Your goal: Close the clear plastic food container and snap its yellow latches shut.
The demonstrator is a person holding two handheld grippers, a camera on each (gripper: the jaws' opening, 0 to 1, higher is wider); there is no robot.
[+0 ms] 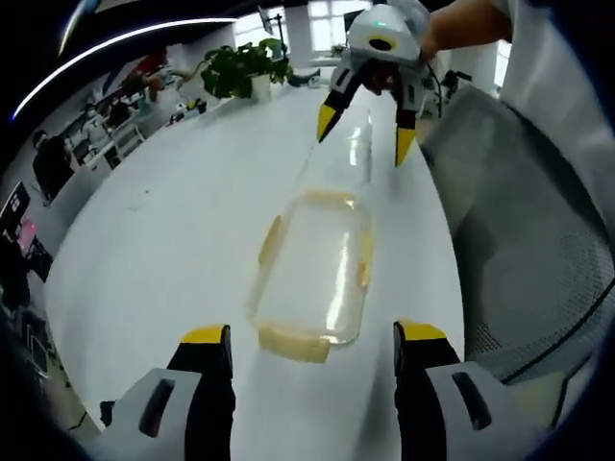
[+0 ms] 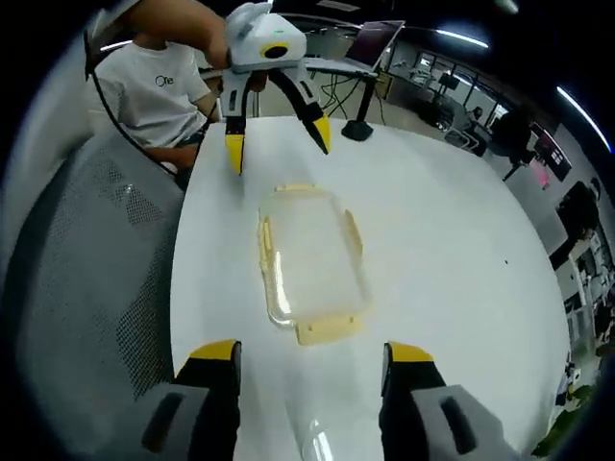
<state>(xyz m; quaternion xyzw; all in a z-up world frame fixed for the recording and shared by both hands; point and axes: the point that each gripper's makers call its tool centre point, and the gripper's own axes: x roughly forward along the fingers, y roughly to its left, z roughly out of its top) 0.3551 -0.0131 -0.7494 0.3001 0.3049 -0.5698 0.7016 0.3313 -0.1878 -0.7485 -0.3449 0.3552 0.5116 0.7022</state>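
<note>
While both tools stand open, container (image 1: 312, 274) rests unlatched on the tabletop (image 1: 173, 240).
Centre left tool (image 1: 312, 348) on the near yellow latch (image 1: 293, 343); press squarely.

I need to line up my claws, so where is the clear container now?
The clear container lies on the white table, midway between both open claws, beside the grey mesh chair.

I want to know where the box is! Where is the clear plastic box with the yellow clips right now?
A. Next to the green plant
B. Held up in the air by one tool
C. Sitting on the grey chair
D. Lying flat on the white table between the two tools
D: the clear box lies flat on the white table, with the left tool and the right tool open at either end, neither touching it.
</note>
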